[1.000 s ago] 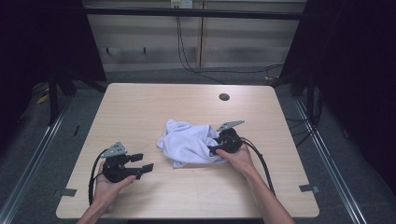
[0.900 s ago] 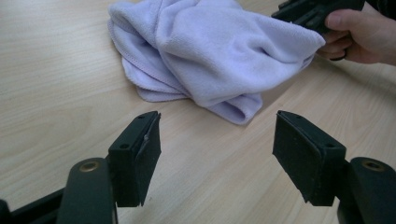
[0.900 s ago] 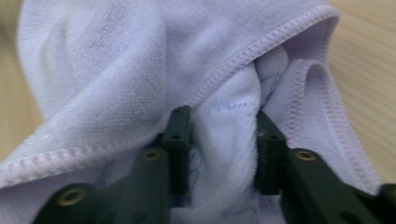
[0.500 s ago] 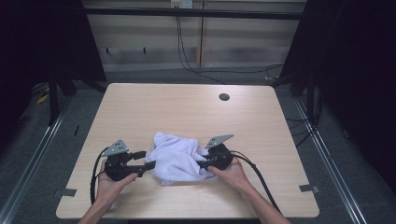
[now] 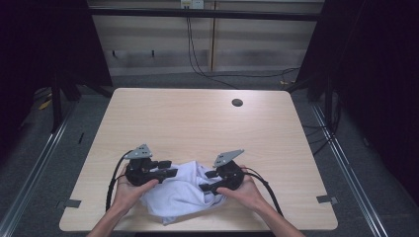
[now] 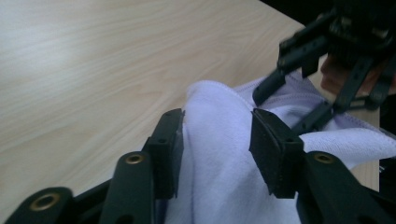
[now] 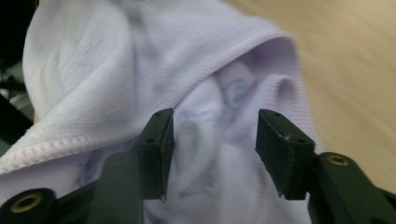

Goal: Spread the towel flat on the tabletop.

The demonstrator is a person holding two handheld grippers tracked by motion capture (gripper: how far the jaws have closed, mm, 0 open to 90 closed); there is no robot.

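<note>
Two grippers flank one crumpled white garment (image 5: pixel 180 195), which lies bunched in the lower centre of the high view, at the near edge of the wooden table (image 5: pixel 197 123). The cloth sits directly between them: to the right of the left gripper (image 5: pixel 168 169) and to the left of the right gripper (image 5: pixel 206 183), so both point inward toward the middle of the frame and toward each other. Neither hand is clearly nearer; each has its tips at or over the fabric's edge.

In the left gripper view a raised fold of the garment (image 6: pixel 219 135) stands in the gap of the left gripper (image 6: pixel 217 149). Its jaws have just been closing, yet the right-hand pad shows a sliver of space, so they look spread around the fold rather than pinching it. The other gripper (image 6: pixel 317 74) shows at the upper right of that view, reaching over the same cloth.

In the right gripper view the garment (image 7: pixel 201 93) lies ahead of the right gripper (image 7: pixel 212 149), a hemmed edge crossing from lower left to upper right. These jaws have just been opening and stand apart, fabric between them but not pressed.

The heap's long axis runs roughly left to right in the high view, along the line joining the two tools, so I judge the next grasp turns on each closing on its own end.
</note>
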